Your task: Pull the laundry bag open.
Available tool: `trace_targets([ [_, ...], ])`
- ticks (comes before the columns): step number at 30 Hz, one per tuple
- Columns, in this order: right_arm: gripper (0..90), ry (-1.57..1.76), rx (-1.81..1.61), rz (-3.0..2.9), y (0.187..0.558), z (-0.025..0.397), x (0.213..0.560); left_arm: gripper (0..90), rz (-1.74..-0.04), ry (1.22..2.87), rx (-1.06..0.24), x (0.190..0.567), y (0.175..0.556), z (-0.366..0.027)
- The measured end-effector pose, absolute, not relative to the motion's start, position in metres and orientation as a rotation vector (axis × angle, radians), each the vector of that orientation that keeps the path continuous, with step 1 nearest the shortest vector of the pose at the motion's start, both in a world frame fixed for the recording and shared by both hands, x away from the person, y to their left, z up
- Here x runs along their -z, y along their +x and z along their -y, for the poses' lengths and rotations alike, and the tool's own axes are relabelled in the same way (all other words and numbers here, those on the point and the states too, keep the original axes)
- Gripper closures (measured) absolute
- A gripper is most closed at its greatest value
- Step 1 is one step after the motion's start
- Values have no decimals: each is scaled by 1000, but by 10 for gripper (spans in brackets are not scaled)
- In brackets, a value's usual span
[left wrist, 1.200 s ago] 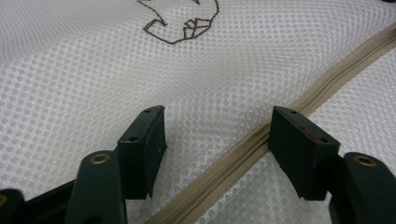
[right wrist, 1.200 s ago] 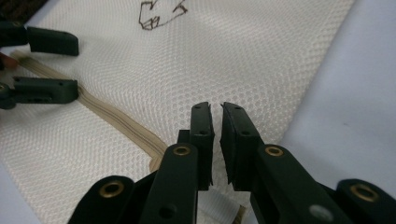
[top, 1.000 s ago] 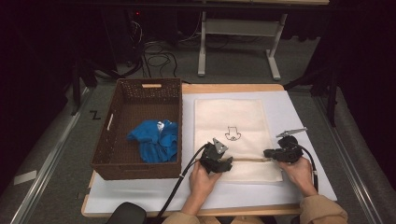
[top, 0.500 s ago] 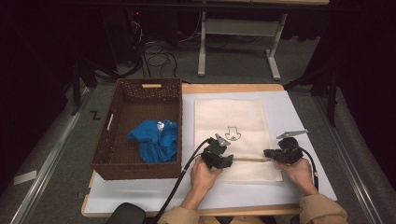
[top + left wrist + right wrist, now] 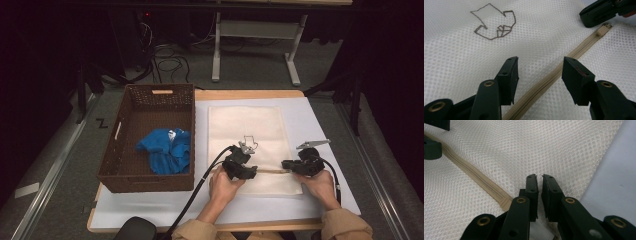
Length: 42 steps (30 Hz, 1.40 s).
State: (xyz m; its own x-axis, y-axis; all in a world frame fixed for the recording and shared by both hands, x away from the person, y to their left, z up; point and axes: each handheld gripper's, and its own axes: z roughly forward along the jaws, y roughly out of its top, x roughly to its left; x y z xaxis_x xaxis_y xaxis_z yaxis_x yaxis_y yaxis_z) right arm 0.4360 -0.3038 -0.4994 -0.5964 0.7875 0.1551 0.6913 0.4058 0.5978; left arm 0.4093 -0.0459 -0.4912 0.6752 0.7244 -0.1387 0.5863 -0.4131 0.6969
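High view: white mesh laundry bag (image 5: pixel 252 135) flat on the table's pale mat (image 5: pixel 320 125), right of a wicker basket (image 5: pixel 145 180) holding blue cloth (image 5: pixel 165 150).
Left gripper (image 5: pixel 537 72) hovers jaws apart, straddling the tan zipper (image 5: pixel 549 77); right gripper (image 5: pixel 539 195) sits pinched nearly shut at the zipper's end, near the bag's right edge.

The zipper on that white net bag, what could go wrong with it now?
The left tool is open, jaws either side of the zipper on the mesh bag. If it closes off-centre, it might pinch mesh and snag it. The right tool looks nearly shut at the zipper's end; whether it grips cloth is unclear. If not, the bag may slide and bunch when the zipper is pulled.
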Motion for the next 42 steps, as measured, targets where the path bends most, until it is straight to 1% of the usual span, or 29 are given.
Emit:
trace_targets([
  [7,841,1356,-979,-2498,436,305,500,500,-975,2164,-179,489,409,59],
  [10,841,1353,-981,-2497,436,306,500,499,-967,2157,-151,488,408,63],
  [13,842,1337,-973,-2500,436,306,500,495,-952,2179,-154,487,407,68],
  [27,843,1305,-979,-2513,436,307,500,485,-879,2208,-84,490,406,108],
  [35,842,1304,-982,-2522,437,307,500,533,-899,2216,-70,491,413,123],
  [42,837,1311,-983,-2520,437,307,500,577,-955,2163,4,493,421,127],
])
